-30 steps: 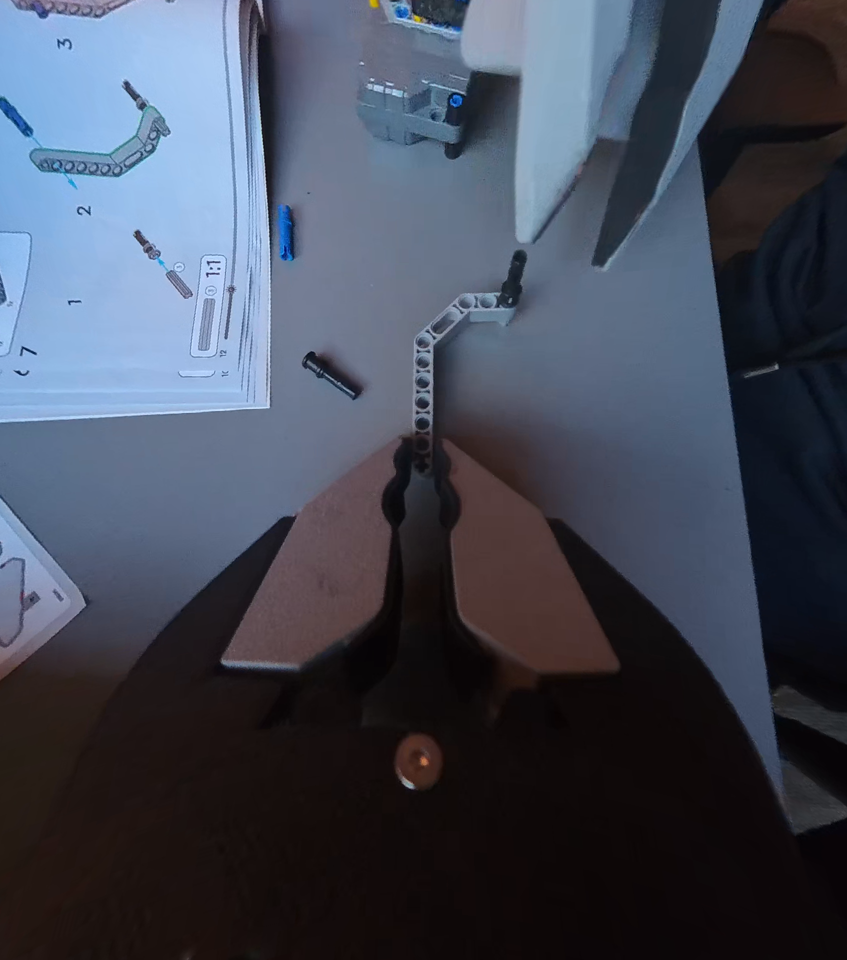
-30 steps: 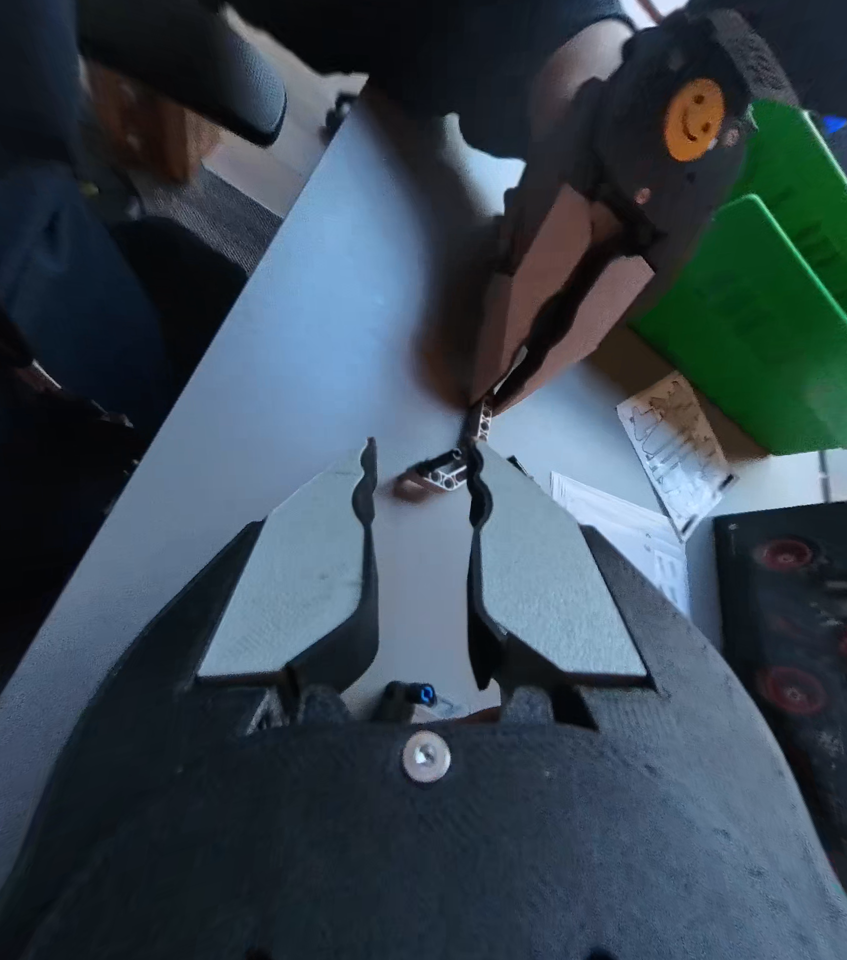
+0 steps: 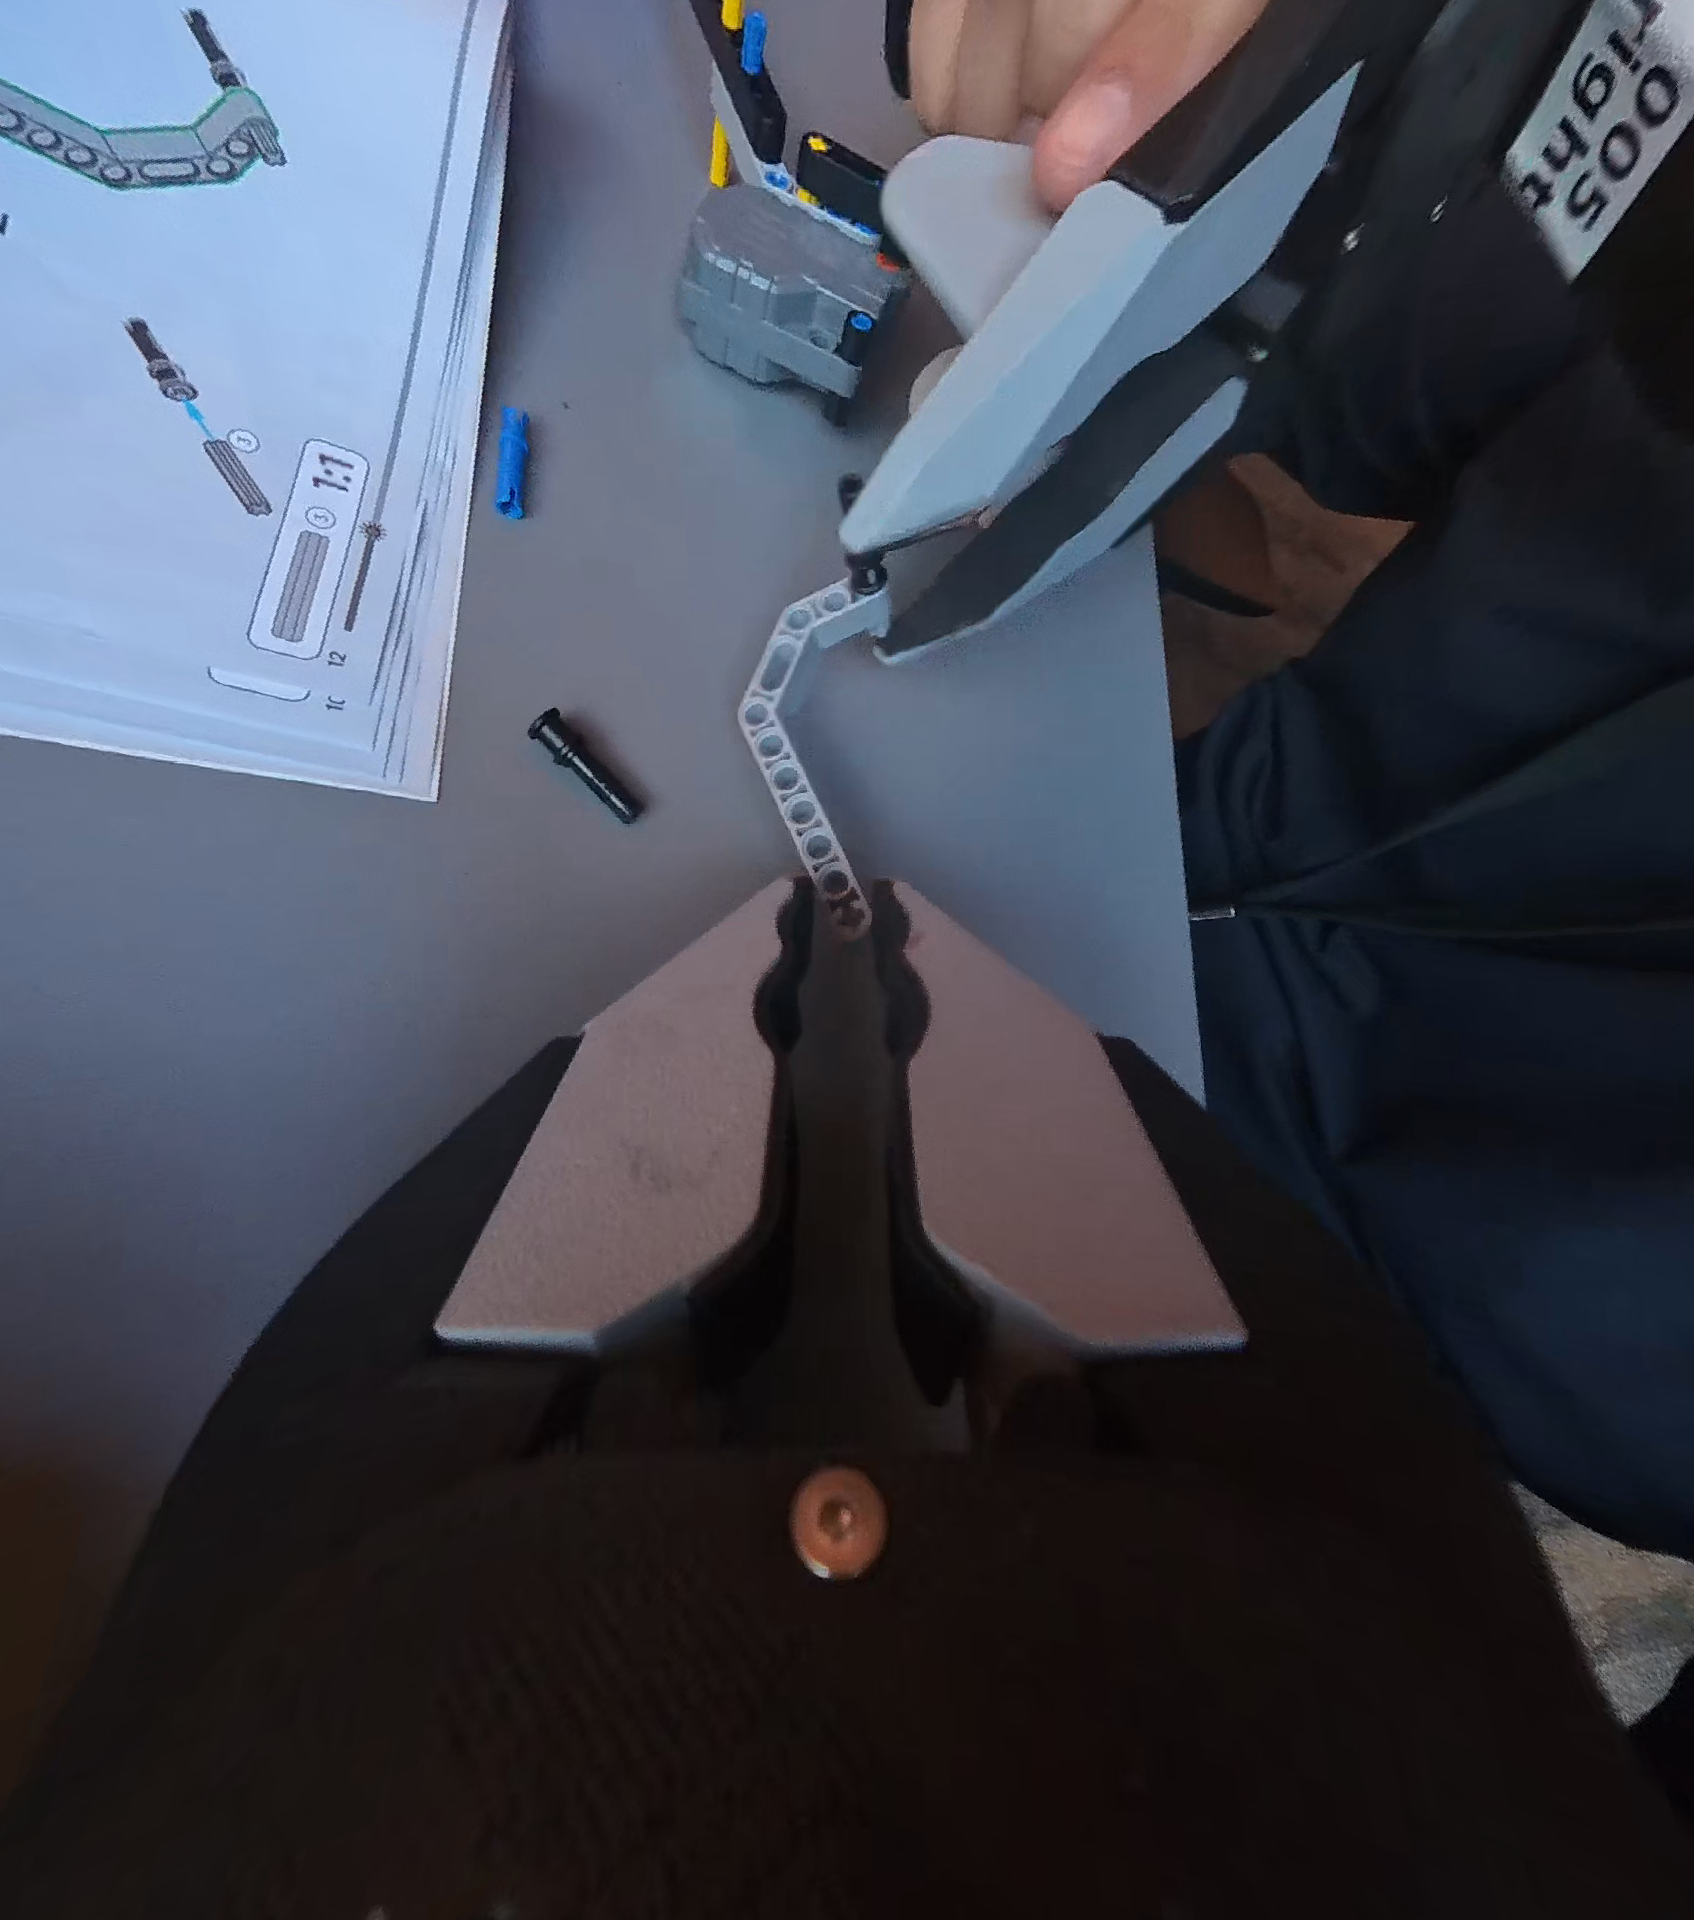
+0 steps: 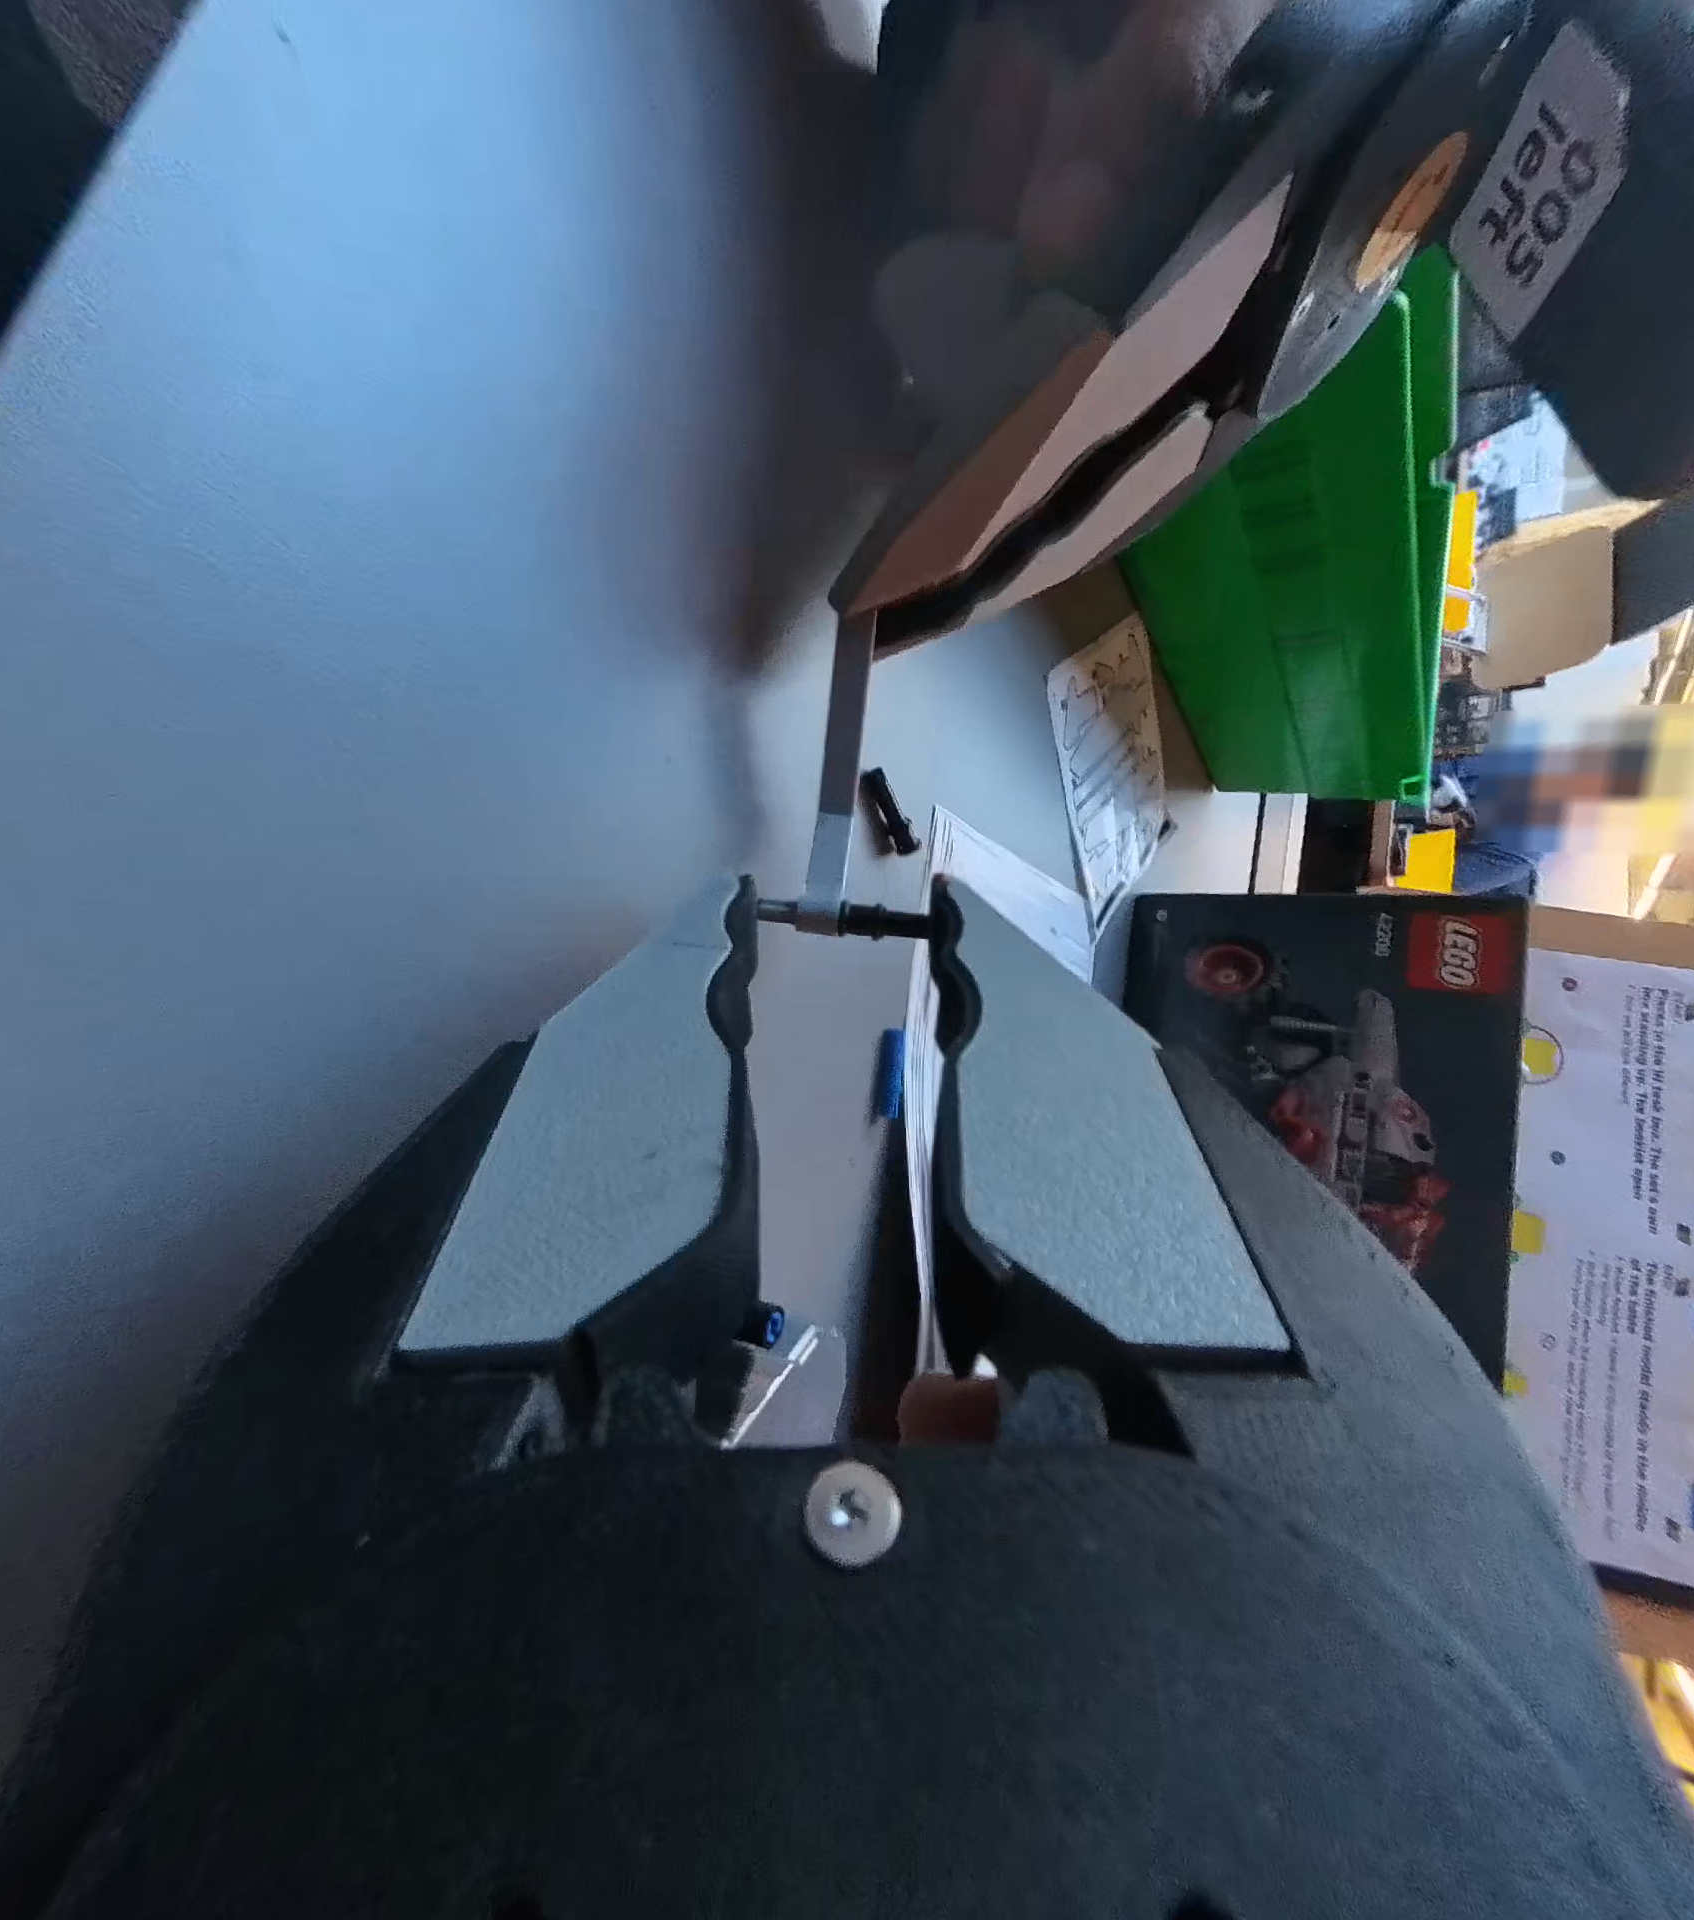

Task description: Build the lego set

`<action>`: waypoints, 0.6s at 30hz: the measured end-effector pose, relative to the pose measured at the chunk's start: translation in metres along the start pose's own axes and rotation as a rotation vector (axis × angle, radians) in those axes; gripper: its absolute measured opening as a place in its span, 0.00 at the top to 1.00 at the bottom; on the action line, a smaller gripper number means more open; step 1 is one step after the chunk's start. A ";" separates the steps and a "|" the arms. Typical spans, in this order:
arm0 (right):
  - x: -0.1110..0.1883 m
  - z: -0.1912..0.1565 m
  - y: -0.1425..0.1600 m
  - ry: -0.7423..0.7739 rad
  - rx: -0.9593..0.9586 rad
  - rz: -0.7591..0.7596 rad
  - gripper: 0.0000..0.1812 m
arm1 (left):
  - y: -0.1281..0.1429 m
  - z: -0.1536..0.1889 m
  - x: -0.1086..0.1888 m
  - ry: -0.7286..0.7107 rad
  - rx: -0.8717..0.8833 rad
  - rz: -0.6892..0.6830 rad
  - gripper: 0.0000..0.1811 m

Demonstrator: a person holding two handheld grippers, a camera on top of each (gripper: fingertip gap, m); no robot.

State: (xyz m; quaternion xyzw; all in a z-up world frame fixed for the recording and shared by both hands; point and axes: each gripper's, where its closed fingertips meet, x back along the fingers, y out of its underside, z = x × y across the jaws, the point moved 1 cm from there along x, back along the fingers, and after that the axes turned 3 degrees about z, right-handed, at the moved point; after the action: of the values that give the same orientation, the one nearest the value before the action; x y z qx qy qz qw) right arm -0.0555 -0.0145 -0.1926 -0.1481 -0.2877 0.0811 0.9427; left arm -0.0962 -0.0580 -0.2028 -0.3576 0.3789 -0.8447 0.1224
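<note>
A grey bent beam [image 3: 772, 717] with holes is held over the grey table [image 3: 199, 1039]. My left gripper [image 3: 838, 904] is shut on its near end. A black pin [image 3: 864, 574] sits through the beam's far end. My right gripper [image 4: 843, 914] spans that pin [image 4: 874, 917] lengthwise, one fingertip touching each end. In the right wrist view the beam [image 4: 848, 727] runs up to the left gripper [image 4: 869, 613]. The right gripper also shows at the upper right of the left wrist view [image 3: 874, 592], with a hand on it.
A loose black pin [image 3: 583, 764] and a blue pin [image 3: 512, 462] lie left of the beam. An open instruction booklet [image 3: 147, 364] lies at the far left, a grey motor assembly [image 3: 781, 291] beyond. A green bin [image 4: 1290, 623], a sticker sheet [image 4: 1103, 748] and the set's box [image 4: 1342, 1091] stand farther off. About 6 centimeters separates my left fingertips from my right.
The right gripper has come in from above and closed its fingertips on the pin at the beam's far end. The beam has tilted and sits closer to the booklet side.
</note>
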 end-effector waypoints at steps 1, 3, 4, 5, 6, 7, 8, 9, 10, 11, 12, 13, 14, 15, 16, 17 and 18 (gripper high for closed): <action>-0.001 0.000 0.003 -0.001 0.000 -0.014 0.83 | -0.001 0.000 0.000 -0.002 -0.002 0.004 0.95; -0.003 0.001 0.007 0.002 -0.016 -0.038 0.83 | -0.003 0.003 0.000 0.012 -0.009 0.016 0.94; -0.004 0.002 0.011 0.005 -0.027 -0.054 0.83 | -0.006 0.006 0.000 0.023 -0.020 0.029 0.94; -0.005 0.003 0.014 0.007 -0.033 -0.072 0.84 | -0.009 0.012 0.000 0.048 -0.034 0.046 0.93; -0.005 0.003 0.018 0.004 -0.036 -0.089 0.88 | -0.012 0.018 0.000 0.079 -0.048 0.062 0.96; -0.005 0.003 0.020 0.000 -0.038 -0.101 0.96 | -0.015 0.022 0.000 0.092 -0.062 0.076 0.96; -0.006 0.003 0.022 0.000 -0.043 -0.110 1.00 | -0.018 0.023 0.001 0.087 -0.074 0.088 0.96; -0.006 0.004 0.023 0.001 -0.050 -0.113 1.00 | -0.019 0.023 0.001 0.079 -0.083 0.098 0.95; -0.006 0.004 0.023 -0.002 -0.060 -0.113 1.00 | -0.020 0.021 0.002 0.071 -0.086 0.100 0.95; -0.007 0.004 0.023 -0.008 -0.070 -0.109 1.00 | -0.019 0.019 0.002 0.055 -0.087 0.096 0.95; -0.007 0.003 0.022 -0.018 -0.080 -0.098 1.00 | -0.018 0.013 0.002 0.022 -0.093 0.089 0.94; -0.007 0.001 0.020 -0.029 -0.087 -0.083 1.00 | -0.018 0.007 0.002 -0.019 -0.107 0.082 0.94; -0.006 0.000 0.018 -0.039 -0.091 -0.067 0.99 | -0.017 0.003 0.002 -0.051 -0.124 0.075 0.94; -0.005 -0.002 0.015 -0.054 -0.092 -0.047 0.97 | -0.017 0.002 0.002 -0.069 -0.140 0.073 0.94; -0.003 -0.004 0.012 -0.069 -0.093 -0.020 0.95 | -0.018 0.001 0.002 -0.079 -0.153 0.075 0.94; -0.001 -0.004 0.008 -0.080 -0.099 0.006 0.93 | -0.019 0.000 0.002 -0.089 -0.159 0.078 0.94; 0.001 -0.005 0.006 -0.095 -0.110 0.032 0.93 | -0.019 -0.001 0.003 -0.103 -0.161 0.079 0.94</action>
State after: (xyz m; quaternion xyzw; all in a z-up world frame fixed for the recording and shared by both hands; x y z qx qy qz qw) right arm -0.0521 -0.0099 -0.1972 -0.2004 -0.3337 0.0872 0.9170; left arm -0.0977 -0.0452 -0.1881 -0.3939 0.4524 -0.7867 0.1459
